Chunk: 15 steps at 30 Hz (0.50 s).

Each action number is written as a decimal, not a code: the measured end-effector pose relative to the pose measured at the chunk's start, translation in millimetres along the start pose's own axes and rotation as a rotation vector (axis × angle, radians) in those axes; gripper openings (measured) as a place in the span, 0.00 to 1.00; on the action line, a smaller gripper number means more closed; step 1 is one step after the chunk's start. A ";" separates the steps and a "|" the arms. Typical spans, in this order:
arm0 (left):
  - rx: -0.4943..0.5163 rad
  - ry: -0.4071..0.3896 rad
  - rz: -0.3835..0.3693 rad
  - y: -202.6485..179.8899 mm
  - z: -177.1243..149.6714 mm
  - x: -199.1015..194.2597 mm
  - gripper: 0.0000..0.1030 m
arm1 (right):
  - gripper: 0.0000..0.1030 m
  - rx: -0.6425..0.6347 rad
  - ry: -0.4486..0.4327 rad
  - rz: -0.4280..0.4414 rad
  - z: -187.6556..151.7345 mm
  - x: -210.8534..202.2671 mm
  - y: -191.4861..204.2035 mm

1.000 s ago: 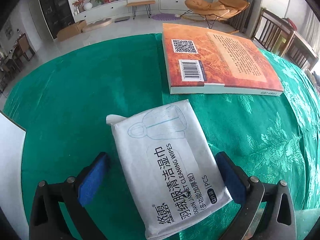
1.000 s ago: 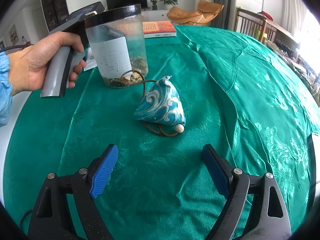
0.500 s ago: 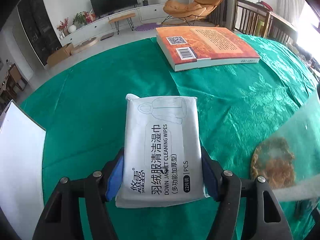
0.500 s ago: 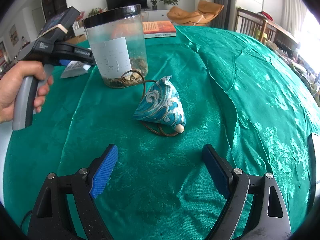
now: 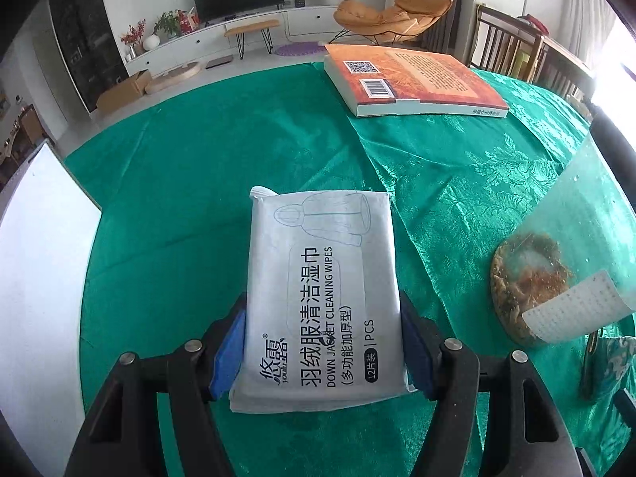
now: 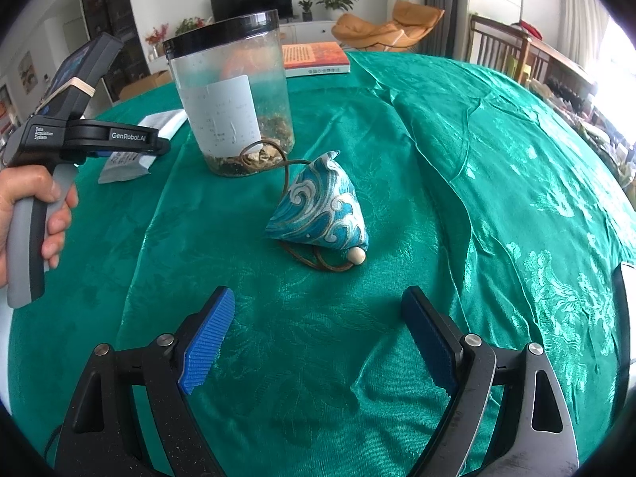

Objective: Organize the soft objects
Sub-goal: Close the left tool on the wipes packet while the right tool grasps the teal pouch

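Note:
My left gripper (image 5: 322, 342) is shut on a white pack of wet wipes (image 5: 322, 294) and holds it above the green tablecloth (image 5: 179, 206). Its blue pads press the pack's two long sides. The pack also shows in the right wrist view (image 6: 131, 159), held by the left gripper (image 6: 131, 151) at the far left. A blue and white pyramid-shaped fabric pouch (image 6: 322, 210) with a brown cord and a wooden bead lies on the cloth ahead of my right gripper (image 6: 318, 338), which is open and empty, its jaws wide apart short of the pouch.
A clear plastic jar (image 6: 234, 95) with a black rim and dried bits at the bottom stands behind the pouch; it also shows in the left wrist view (image 5: 564, 254). An orange book (image 5: 409, 79) lies at the table's far side. A white board (image 5: 35, 278) is at the left.
My left gripper closed on the wipes pack, lifted it and swung it toward the jar. The right gripper has not moved.

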<state>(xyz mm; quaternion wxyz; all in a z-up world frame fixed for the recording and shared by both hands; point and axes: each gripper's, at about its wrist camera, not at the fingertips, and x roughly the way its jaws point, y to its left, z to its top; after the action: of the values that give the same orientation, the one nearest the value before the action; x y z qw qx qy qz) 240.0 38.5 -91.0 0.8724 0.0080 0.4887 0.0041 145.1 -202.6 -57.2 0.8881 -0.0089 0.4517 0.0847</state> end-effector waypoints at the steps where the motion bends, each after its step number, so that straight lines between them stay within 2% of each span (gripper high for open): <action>1: -0.010 -0.003 -0.007 0.6 -4.3 -2.3 0.66 | 0.86 -0.001 0.001 -0.002 0.0 0.1 0.0; 7: 0.011 -0.043 -0.022 0.8 -32.6 -18.7 0.67 | 0.86 -0.006 0.002 -0.006 -0.2 0.5 2.2; 11: 0.020 -0.064 -0.034 3.7 -40.3 -22.8 0.69 | 0.86 -0.003 0.000 -0.002 -0.2 0.3 1.7; 13: 0.030 -0.064 -0.040 4.6 -41.4 -24.0 0.69 | 0.84 0.028 -0.006 0.031 -0.4 -2.7 -3.6; 15: 0.037 -0.071 -0.045 5.3 -43.1 -25.3 0.68 | 0.84 0.130 -0.024 0.109 0.3 -9.8 -22.7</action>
<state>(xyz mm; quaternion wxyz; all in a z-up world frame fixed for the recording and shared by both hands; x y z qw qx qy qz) 190.0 43.9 -91.8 0.8888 0.0133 0.4574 -0.0248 143.4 -226.4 -50.5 0.8863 0.0742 0.4454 0.1035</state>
